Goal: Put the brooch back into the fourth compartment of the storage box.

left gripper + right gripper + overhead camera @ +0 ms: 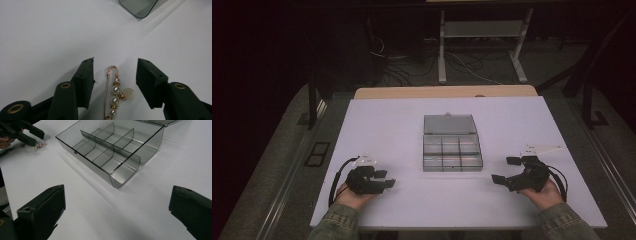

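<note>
Here, left gripper [115,75] straddles the brooch [113,93], jaws not yet touching; right gripper [117,215] gapes idle; box [452,150] unfilled.

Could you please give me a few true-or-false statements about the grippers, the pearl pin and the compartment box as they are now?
1. The pearl pin lies on the table between the left gripper jaws. True.
2. The left gripper's pads press on the pin. False: there is a gap on each side.
3. The compartment box has its lid open. True.
4. Beads fill the box's compartments. False: they look empty.
5. The right gripper holds the box. False: its jaws stand wide apart, short of the box, with bare table between them.
</note>
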`<state>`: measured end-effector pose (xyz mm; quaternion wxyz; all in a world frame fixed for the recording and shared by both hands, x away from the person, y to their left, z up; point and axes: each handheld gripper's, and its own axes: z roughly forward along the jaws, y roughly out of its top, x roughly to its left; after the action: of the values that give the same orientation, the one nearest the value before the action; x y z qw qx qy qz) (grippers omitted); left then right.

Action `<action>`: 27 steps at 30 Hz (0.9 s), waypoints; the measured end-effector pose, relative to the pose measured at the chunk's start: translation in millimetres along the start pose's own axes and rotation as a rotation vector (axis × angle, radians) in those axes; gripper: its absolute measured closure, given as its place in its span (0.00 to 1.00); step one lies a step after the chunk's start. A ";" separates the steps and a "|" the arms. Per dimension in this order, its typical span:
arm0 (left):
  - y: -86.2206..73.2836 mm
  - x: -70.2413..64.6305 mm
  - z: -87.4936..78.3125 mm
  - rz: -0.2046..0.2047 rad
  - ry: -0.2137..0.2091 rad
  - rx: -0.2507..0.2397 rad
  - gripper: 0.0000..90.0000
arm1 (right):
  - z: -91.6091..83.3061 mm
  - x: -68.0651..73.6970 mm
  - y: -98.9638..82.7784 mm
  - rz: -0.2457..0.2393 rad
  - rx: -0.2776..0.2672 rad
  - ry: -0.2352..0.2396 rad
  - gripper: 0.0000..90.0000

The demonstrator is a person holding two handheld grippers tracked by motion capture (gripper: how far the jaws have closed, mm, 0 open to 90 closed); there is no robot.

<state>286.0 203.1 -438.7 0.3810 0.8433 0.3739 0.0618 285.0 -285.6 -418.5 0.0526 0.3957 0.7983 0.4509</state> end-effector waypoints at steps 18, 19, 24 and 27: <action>-5.0 -3.4 2.7 0.071 0.062 0.026 0.79 | -1.3 -0.7 0.7 0.013 -0.010 0.037 0.01; -5.5 -3.3 2.6 0.063 0.064 0.023 0.81 | -1.3 -1.2 0.8 0.013 -0.012 0.038 0.01; -6.5 2.1 2.4 0.021 0.050 0.011 0.89 | -1.5 -1.0 1.0 0.012 -0.016 0.036 0.01; -6.7 6.4 1.7 -0.018 0.023 0.009 0.89 | -1.3 -0.8 1.2 0.012 -0.014 0.038 0.01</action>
<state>287.3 209.3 -445.7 0.3734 0.8408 0.3862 0.0663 285.6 -286.7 -417.2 0.0372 0.3916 0.7935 0.4643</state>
